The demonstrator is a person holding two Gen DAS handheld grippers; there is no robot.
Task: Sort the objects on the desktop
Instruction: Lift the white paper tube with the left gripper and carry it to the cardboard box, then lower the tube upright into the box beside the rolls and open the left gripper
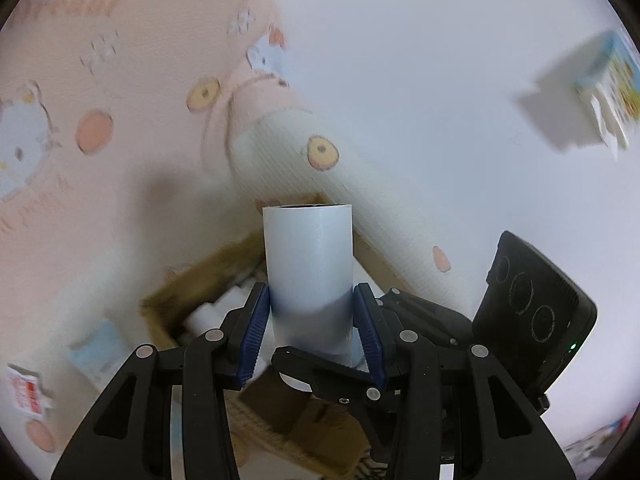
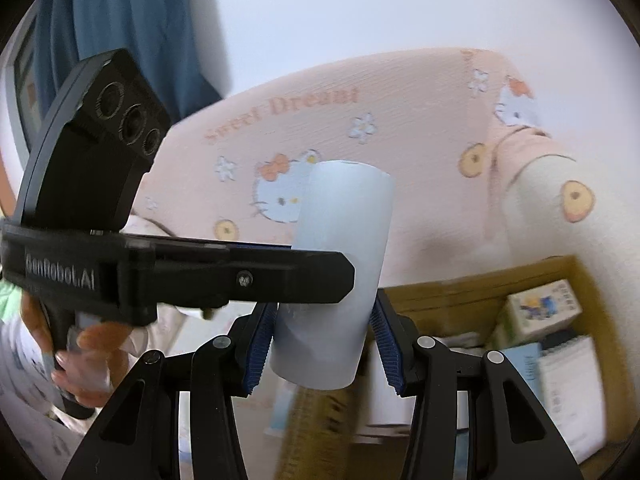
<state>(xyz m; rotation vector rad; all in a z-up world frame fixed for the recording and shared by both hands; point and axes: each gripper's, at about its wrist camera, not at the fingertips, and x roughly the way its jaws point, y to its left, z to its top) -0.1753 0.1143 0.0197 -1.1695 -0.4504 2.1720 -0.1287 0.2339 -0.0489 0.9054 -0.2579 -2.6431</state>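
Observation:
A pale grey-white paper roll (image 1: 308, 276) stands upright between the blue pads of my left gripper (image 1: 310, 320), which is shut on it. The same roll (image 2: 340, 272) shows in the right wrist view, between the blue pads of my right gripper (image 2: 322, 344); the pads stand slightly apart from its sides, so the right gripper looks open around it. The left gripper's black body (image 2: 180, 276) crosses in front from the left and clamps the roll. The right gripper's body (image 1: 532, 312) shows at the right of the left wrist view.
A cardboard box (image 2: 500, 280) below holds small cartons, booklets and white packs; it also shows in the left wrist view (image 1: 192, 284). The person's pink Hello Kitty shirt (image 2: 360, 140) fills the background. A small printed carton (image 1: 592, 92) is seen at the upper right. A blue curtain (image 2: 132, 20) hangs behind.

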